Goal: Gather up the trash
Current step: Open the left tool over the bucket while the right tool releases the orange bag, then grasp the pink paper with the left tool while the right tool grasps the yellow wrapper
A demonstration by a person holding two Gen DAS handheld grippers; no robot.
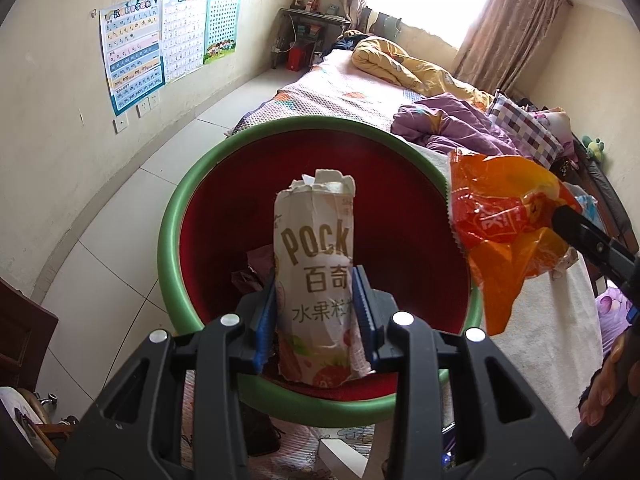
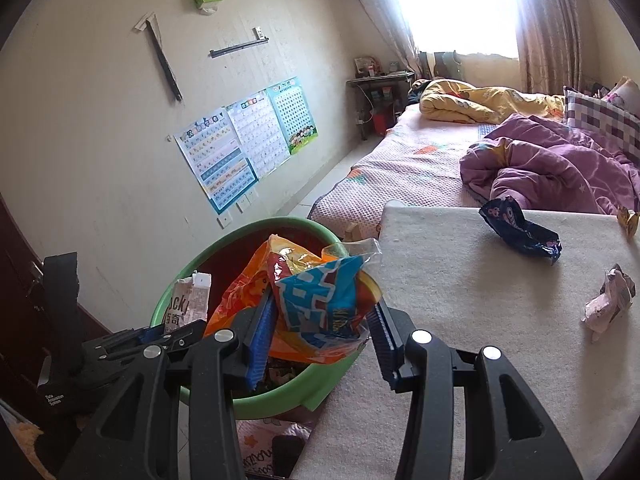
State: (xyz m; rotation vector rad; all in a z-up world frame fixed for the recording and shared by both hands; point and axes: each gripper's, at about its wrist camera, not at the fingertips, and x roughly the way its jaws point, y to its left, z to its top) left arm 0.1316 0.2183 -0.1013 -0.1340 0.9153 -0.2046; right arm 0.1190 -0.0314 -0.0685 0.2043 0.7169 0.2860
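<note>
Holding a torn snack box [image 1: 316, 280] upright between its blue pads, the left claw [image 1: 316, 304] is angled steeply downward over the bin [image 1: 172, 216], a round tub with a green rim and a red inside. Both pads press on the box's lower half; its ragged top end points away from the camera, and the box hangs directly above the bin's opening. Some dark scraps [image 1: 252, 272] lie at the bottom of the bin, beneath the box.

Right of the bin, seen from the left wrist, the right claw [image 2: 320, 328] reaches in at a shallower downward slant and grips a crumpled orange wrapper [image 2: 248, 292] together with a blue-and-white wrapper [image 2: 320, 296]; both pads bear on this bundle. The bundle hangs over the bin's near right rim, partly above the opening. In the left wrist view the orange wrapper appears at the right rim of the bin, held at the tip of the black fingers [image 1: 588, 240]. Part of a hand [image 1: 608, 380] shows at that view's right edge.

Beside the bin, to its right, stands a worktop [image 2: 460, 320] covered with a cream cloth. On it, well away from the bin, lie a dark blue wrapper [image 2: 520, 232] and a pale pink wrapper [image 2: 608, 300]. Beyond the bin stretches a bed [image 2: 420, 160] with a purple quilt [image 2: 552, 168].
</note>
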